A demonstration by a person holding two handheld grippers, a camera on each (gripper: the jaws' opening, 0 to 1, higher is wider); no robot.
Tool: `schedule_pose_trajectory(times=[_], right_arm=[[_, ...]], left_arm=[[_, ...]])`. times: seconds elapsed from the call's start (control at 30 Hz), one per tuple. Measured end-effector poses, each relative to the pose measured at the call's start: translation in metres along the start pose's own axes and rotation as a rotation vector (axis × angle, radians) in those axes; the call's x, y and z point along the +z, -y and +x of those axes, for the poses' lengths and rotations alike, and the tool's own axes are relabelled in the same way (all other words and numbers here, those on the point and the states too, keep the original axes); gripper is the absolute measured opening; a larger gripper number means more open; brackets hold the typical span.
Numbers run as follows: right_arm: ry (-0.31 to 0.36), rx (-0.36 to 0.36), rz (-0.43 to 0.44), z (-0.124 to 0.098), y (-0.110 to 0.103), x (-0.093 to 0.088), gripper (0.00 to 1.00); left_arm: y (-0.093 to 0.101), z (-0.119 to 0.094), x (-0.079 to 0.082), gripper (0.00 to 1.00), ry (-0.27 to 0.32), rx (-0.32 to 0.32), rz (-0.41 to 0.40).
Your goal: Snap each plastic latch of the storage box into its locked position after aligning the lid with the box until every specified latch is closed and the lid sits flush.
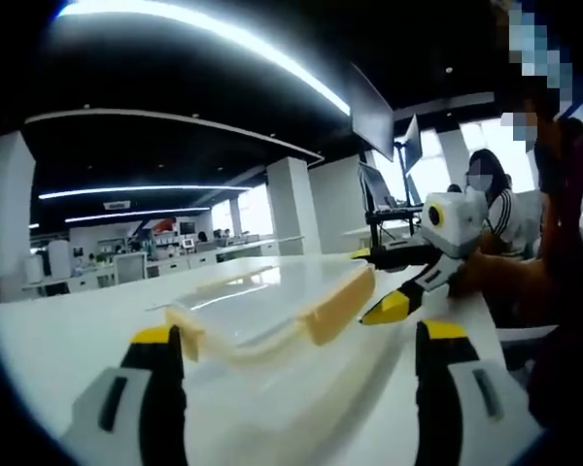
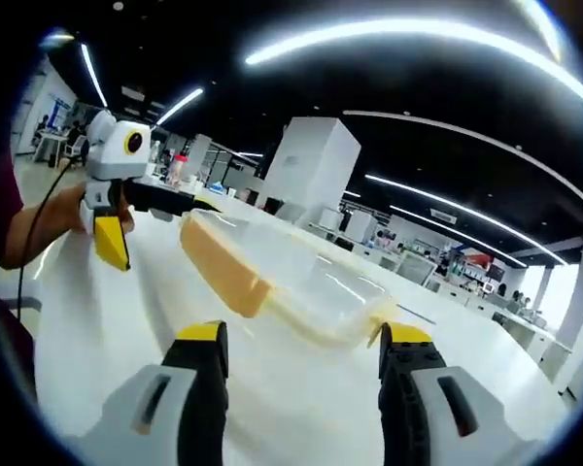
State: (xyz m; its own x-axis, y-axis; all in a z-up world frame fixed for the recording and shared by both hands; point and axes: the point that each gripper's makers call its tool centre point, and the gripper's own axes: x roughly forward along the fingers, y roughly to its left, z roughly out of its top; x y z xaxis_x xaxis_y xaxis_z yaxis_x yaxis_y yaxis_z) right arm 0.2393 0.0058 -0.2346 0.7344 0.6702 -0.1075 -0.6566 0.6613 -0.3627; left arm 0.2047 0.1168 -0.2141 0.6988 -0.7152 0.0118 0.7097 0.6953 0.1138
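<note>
Left gripper (image 1: 296, 354) jaws stood apart, empty, just short of the storage box (image 1: 272, 306) on the white table (image 1: 58, 340). Right gripper (image 2: 301, 354) likewise spread, empty, near the box. Lid (image 2: 301, 267) on; yellow latch (image 2: 223, 262) looked unsnapped, latching apparently still left.

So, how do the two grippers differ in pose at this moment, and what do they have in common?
The left gripper points at the storage box from one end, with the box just beyond its jaw tips; the right gripper faces it from another side, along the long yellow latch. In each view the other gripper appears off to the side of the box. Both are open, hold nothing, and have yellow-tipped black jaws above the white table.
</note>
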Motion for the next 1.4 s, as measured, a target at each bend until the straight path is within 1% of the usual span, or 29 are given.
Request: schedule_pose_trajectory(times=[0.17, 0.43, 0.5, 0.7, 0.77, 0.9, 0.93, 0.97, 1.03, 1.13, 1.27, 1.4], right_arm=[[0.010, 0.004, 0.011, -0.0004, 0.0010, 0.0006, 0.58], [0.015, 0.005, 0.013, -0.0011, 0.0007, 0.0008, 0.55], [0.016, 0.006, 0.016, -0.0014, 0.0006, 0.0009, 0.54], [0.020, 0.009, 0.028, -0.0022, 0.0010, 0.0010, 0.53], [0.020, 0.012, 0.039, -0.0022, 0.0012, 0.0008, 0.52], [0.026, 0.019, 0.049, -0.0026, 0.0013, 0.0008, 0.51], [0.017, 0.041, 0.062, -0.0024, -0.0021, -0.0005, 0.50], [0.012, 0.043, 0.108, -0.0033, -0.0001, -0.0018, 0.49], [0.012, 0.045, 0.119, -0.0041, 0.0014, -0.0027, 0.48], [0.013, 0.047, 0.117, -0.0048, -0.0004, -0.0026, 0.49], [0.014, 0.049, 0.114, -0.0051, -0.0007, -0.0028, 0.50], [0.014, 0.048, 0.112, -0.0049, -0.0010, -0.0029, 0.50]], left_arm=[[-0.0002, 0.0007, -0.0003, 1.00, -0.007, 0.008, 0.000], [-0.0009, 0.0011, 0.0008, 1.00, -0.002, 0.012, -0.015], [-0.0013, 0.0012, 0.0020, 0.99, 0.002, 0.014, -0.030], [-0.0053, 0.0015, 0.0022, 0.95, 0.003, 0.026, -0.039], [-0.0062, 0.0017, 0.0029, 0.95, 0.007, 0.027, -0.051], [-0.0061, 0.0023, 0.0024, 0.95, 0.006, 0.028, -0.047], [-0.0060, 0.0024, 0.0026, 0.95, 0.007, 0.027, -0.050], [-0.0057, 0.0024, 0.0030, 0.95, 0.009, 0.026, -0.051], [-0.0050, 0.0019, 0.0031, 0.95, 0.009, 0.025, -0.053], [-0.0044, 0.0016, 0.0023, 0.95, 0.006, 0.029, -0.044], [-0.0063, 0.0016, -0.0005, 0.92, -0.008, 0.044, -0.007], [-0.0059, 0.0018, -0.0012, 0.92, -0.011, 0.047, 0.003]])
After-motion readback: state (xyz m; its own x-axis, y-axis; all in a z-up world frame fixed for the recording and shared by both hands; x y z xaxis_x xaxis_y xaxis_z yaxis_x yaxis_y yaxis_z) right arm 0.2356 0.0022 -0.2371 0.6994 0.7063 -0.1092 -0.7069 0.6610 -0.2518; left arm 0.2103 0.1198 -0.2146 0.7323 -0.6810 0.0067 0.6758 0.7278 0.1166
